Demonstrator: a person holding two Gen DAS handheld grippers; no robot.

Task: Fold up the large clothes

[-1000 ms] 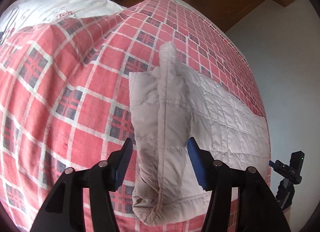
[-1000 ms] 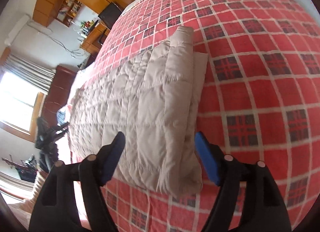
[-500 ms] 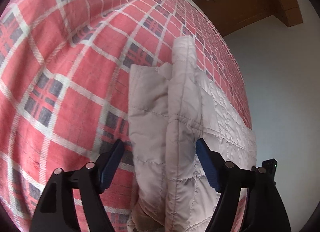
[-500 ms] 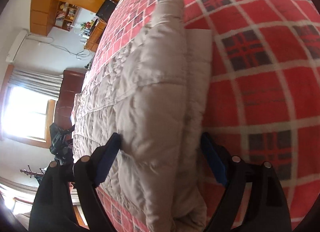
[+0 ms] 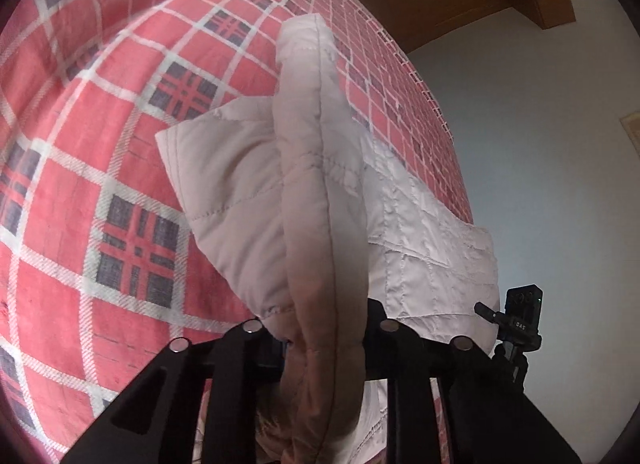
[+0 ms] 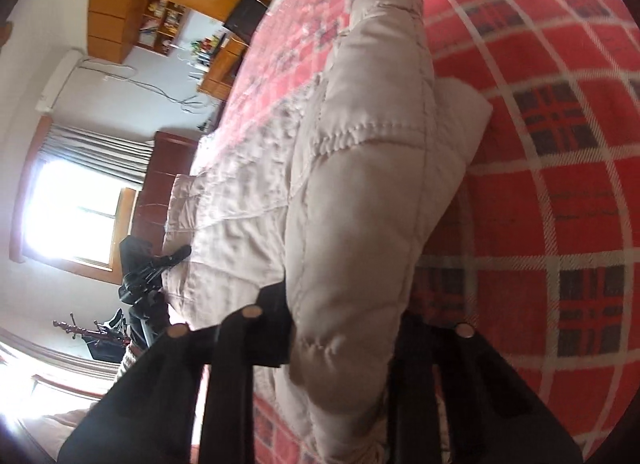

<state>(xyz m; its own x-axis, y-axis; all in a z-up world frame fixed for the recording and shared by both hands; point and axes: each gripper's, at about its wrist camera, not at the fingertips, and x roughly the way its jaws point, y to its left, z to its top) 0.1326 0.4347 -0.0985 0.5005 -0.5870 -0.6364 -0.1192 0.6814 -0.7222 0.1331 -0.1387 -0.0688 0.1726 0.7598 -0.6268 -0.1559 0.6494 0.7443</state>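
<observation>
A second ago both my grippers hung apart above the pale beige quilted padded jacket (image 5: 320,199) with their blue pads spread wide on either side of its raised fold. Now they have come down onto it, and the blue pads are buried in fabric and out of sight.

My left gripper (image 5: 326,328) is clamped on the thick ridge of the jacket, which bulges up between the two black finger arms and fills the middle of the left wrist view. The gripper points along the ridge, low over the bed, and the ridge runs away from me toward the far end of the red, white and navy plaid bedspread (image 5: 132,167). A flatter quilted panel spreads out to the left of the ridge, and the rest of the jacket lies flat to the right. Past the bed's edge on the right stands a small black camera on a tripod (image 5: 522,320).

My right gripper (image 6: 344,328) is likewise closed on a fat roll of the same jacket (image 6: 360,191), seen from the opposite side, tilted so the bedspread (image 6: 560,191) rises on the right. To its left the jacket lies spread out toward a bright window (image 6: 76,215).
</observation>
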